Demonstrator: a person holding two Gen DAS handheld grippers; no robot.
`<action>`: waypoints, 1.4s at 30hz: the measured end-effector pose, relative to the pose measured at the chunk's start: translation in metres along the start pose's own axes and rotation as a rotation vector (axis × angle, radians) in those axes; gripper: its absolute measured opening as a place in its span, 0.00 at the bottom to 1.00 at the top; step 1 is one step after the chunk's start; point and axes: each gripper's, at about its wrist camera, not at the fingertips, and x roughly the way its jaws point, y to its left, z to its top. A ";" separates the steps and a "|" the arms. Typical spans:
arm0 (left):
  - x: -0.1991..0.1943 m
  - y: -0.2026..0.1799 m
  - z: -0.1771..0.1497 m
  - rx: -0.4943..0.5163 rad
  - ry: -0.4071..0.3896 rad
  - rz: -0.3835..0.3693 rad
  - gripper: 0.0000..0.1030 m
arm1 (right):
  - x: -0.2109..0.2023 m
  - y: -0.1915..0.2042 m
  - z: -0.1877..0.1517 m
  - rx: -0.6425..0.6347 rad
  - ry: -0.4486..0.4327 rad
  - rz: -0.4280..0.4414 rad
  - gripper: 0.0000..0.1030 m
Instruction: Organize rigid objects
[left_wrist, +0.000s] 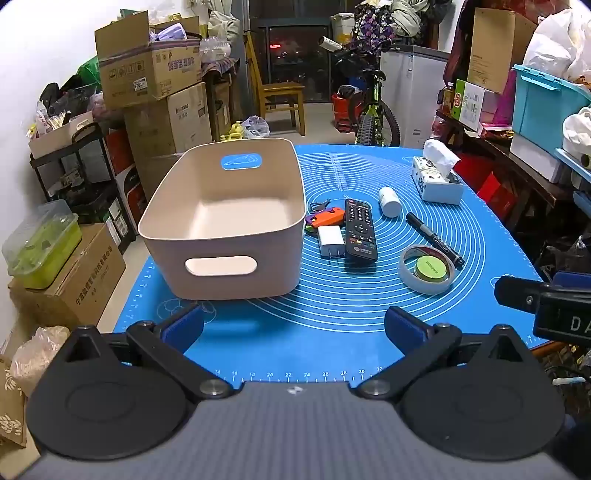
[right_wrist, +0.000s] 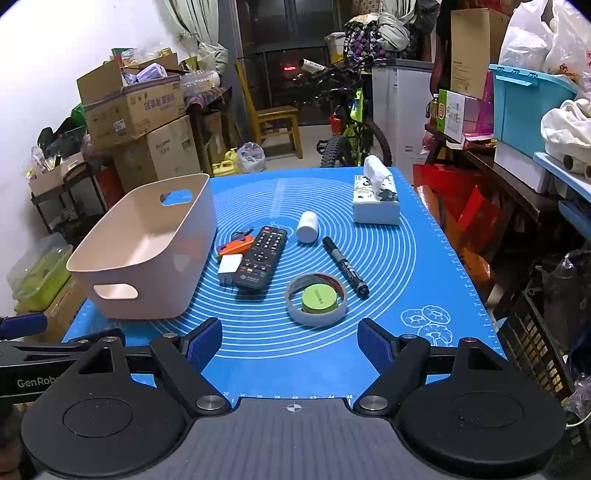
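Observation:
A beige plastic bin (left_wrist: 173, 206) (right_wrist: 147, 266) stands empty on the left of a blue mat (left_wrist: 332, 317) (right_wrist: 288, 343). Beside it lie a black remote (left_wrist: 360, 229) (right_wrist: 263, 256), a white charger plug (left_wrist: 330, 240) (right_wrist: 229, 267), an orange and purple tool (left_wrist: 325, 217) (right_wrist: 236, 245), a white pill bottle (left_wrist: 389, 201) (right_wrist: 307, 227), a black marker (left_wrist: 434, 238) (right_wrist: 345, 267) and a tape roll with a green tin inside (left_wrist: 428, 269) (right_wrist: 317, 301). My left gripper (left_wrist: 293, 328) hangs open near the mat's front edge. My right gripper (right_wrist: 290, 345) is open too, just short of the tape roll.
A tissue box (left_wrist: 437, 181) (right_wrist: 376, 201) sits at the mat's far right. Cardboard boxes (left_wrist: 147, 70), a wooden chair (left_wrist: 277, 92), a bicycle (left_wrist: 369, 110) and cluttered shelves (right_wrist: 517, 129) ring the table. The right gripper's body (left_wrist: 546, 302) shows at the left wrist view's right edge.

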 end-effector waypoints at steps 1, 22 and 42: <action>0.000 0.000 0.000 0.000 -0.001 0.000 1.00 | 0.000 0.000 0.000 0.000 0.000 -0.001 0.81; -0.006 0.000 0.002 0.005 -0.011 0.000 1.00 | 0.000 0.000 -0.002 -0.003 0.001 -0.005 0.81; -0.008 0.002 0.001 0.009 -0.012 0.006 1.00 | 0.001 0.002 -0.002 -0.006 0.002 -0.006 0.81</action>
